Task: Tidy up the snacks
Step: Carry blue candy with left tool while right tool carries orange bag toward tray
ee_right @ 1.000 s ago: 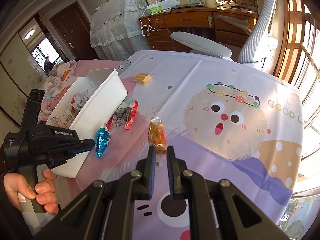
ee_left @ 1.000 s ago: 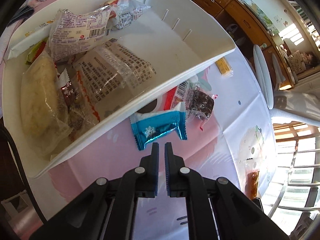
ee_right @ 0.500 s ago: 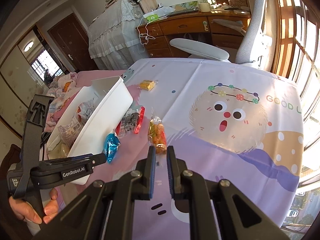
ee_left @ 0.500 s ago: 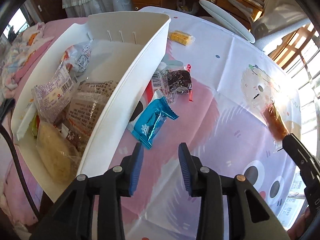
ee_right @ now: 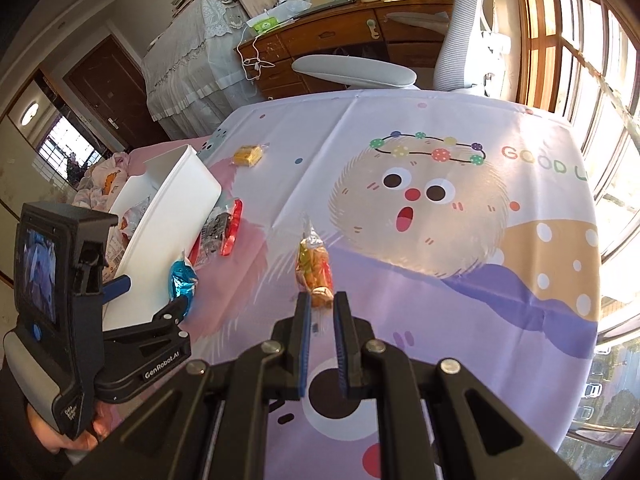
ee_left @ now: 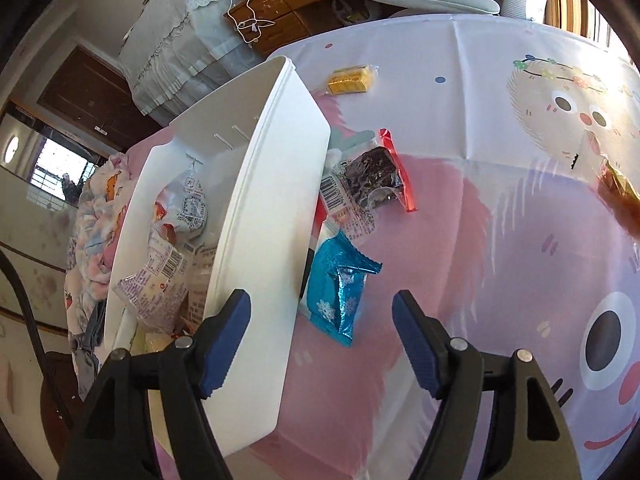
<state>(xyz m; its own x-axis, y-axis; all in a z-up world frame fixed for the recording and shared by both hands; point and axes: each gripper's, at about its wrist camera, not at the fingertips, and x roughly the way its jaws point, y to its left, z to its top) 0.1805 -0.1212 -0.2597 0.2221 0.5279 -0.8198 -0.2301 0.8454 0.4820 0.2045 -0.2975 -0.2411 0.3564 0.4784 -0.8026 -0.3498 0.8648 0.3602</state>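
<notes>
- The left gripper (ee_left: 322, 312) has its jaws spread wide; they have just been opening, and nothing is pressed between the blue pads (ee_left: 228, 322).
- Between those open jaws, lower down on the table, lies the blue foil snack (ee_left: 338, 286), just beside the long side wall of the white bin (ee_left: 272, 216).
- The bin sits along the left edge of the table (ee_right: 400, 280), which is covered with a cartoon-printed cloth. Several wrapped snacks (ee_left: 168, 264) already lie inside it.
- A clear packet with a dark brown cake and a red edge (ee_left: 374, 180) lies on the cloth against the bin's wall, further from the camera than the blue one.
- A small yellow packet (ee_left: 350, 80) rests near the far end of the bin, apart from the others.
- The right gripper (ee_right: 322, 304) has its jaws nearly together with only a narrow gap, and it grips nothing.
- Just ahead of its fingertips lies the orange snack bag (ee_right: 314, 268), near the middle of the table; whether the tips touch it I cannot tell.
- In the right wrist view a hand (ee_right: 60, 436) holds the left gripper's handle at the table's near left corner.
- A grey chair (ee_right: 356, 72) stands beyond the far edge.
</notes>
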